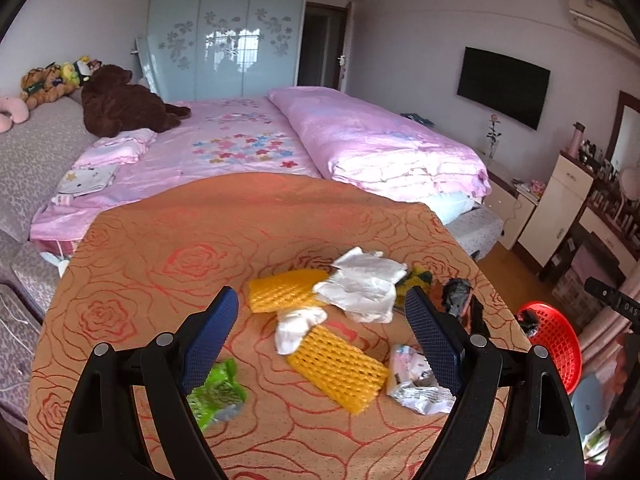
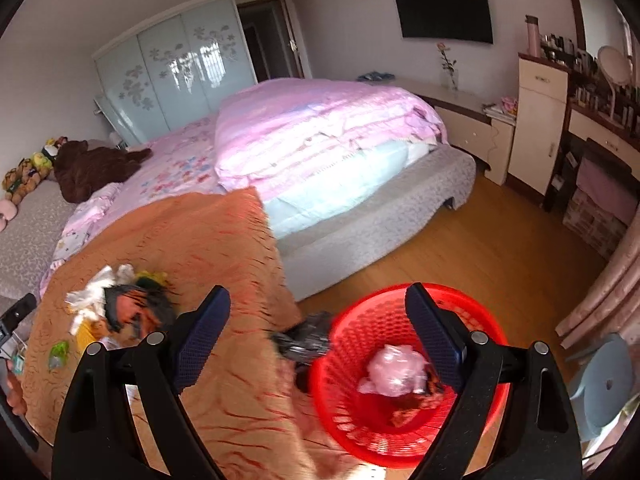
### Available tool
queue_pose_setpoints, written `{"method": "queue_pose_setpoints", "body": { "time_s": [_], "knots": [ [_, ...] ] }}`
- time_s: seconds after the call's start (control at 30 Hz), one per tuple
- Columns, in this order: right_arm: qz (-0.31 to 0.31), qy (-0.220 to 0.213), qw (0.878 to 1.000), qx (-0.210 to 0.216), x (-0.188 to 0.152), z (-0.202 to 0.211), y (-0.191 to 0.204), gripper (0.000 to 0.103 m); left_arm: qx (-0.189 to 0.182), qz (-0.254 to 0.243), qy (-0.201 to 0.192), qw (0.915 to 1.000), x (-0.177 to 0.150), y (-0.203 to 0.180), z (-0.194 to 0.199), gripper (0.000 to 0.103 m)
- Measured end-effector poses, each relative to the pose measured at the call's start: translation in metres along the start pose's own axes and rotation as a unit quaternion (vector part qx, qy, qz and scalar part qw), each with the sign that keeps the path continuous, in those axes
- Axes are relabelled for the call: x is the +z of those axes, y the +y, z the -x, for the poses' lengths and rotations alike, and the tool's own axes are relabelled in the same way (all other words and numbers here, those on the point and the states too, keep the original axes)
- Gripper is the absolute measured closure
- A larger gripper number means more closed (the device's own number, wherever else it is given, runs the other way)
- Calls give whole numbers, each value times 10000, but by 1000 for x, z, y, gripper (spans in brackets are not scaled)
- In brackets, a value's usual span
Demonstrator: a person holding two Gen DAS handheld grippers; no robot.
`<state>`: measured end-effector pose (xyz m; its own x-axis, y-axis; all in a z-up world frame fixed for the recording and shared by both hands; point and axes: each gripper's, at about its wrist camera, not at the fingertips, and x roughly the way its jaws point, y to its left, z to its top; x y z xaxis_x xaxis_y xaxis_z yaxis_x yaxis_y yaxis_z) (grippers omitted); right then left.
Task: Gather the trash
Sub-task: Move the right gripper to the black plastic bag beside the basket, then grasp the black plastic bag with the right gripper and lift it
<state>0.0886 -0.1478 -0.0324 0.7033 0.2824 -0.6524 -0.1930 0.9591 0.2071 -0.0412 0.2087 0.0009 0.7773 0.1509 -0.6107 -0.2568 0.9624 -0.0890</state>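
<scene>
A bedroom is shown, with a bed under pink floral bedding [image 1: 248, 148] behind a table draped in an orange cloth patterned with red roses [image 1: 168, 248]. Over that cloth the left gripper [image 1: 322, 334] is held with its blue-padded jaws spread wide and nothing clasped between them. Framed between the jaws are a yellow foam fruit net [image 1: 340, 368] and, touching its far end, a small crumpled white tissue [image 1: 298, 326]. Just beyond these a second yellow foam net [image 1: 280, 290] is seen, partly overlapped by a larger crumpled white paper [image 1: 362, 286]. A green plastic wrapper [image 1: 218, 394] lies beside the left jaw, partly hidden by it, and a crumpled printed wrapper [image 1: 416, 382] lies against the right jaw. Dark crumpled scraps [image 1: 460, 300] rest near the table's right edge. The right gripper [image 2: 318, 336] is held past that edge, likewise wide open and empty, above a round red plastic mesh basket [image 2: 360, 332] standing on the wooden floor [image 2: 460, 248]. A crumpled clear pinkish plastic bag [image 2: 394, 372] and some brown scraps [image 2: 412, 406] lie inside the basket. A blurred dark crumpled piece [image 2: 306, 340] is seen between the jaws at the basket's near rim; whether it touches the rim cannot be told.
</scene>
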Motion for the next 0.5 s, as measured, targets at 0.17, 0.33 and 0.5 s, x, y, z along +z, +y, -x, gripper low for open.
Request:
{"method": "queue_pose_setpoints", "body": {
  "time_s": [0.17, 0.33, 0.5],
  "knots": [
    [-84, 84, 9999, -47, -3, -7, -26, 17, -106, -145, 40, 9998, -4, -13, -4, 21],
    [-101, 219, 9997, 64, -10, -18, -36, 17, -210, -284, 107, 9993, -9, -27, -11, 21],
    [19, 553, 9982, 236, -23, -42, -23, 18, -280, -380, 222, 9986, -14, -38, -20, 21]
  ]
}}
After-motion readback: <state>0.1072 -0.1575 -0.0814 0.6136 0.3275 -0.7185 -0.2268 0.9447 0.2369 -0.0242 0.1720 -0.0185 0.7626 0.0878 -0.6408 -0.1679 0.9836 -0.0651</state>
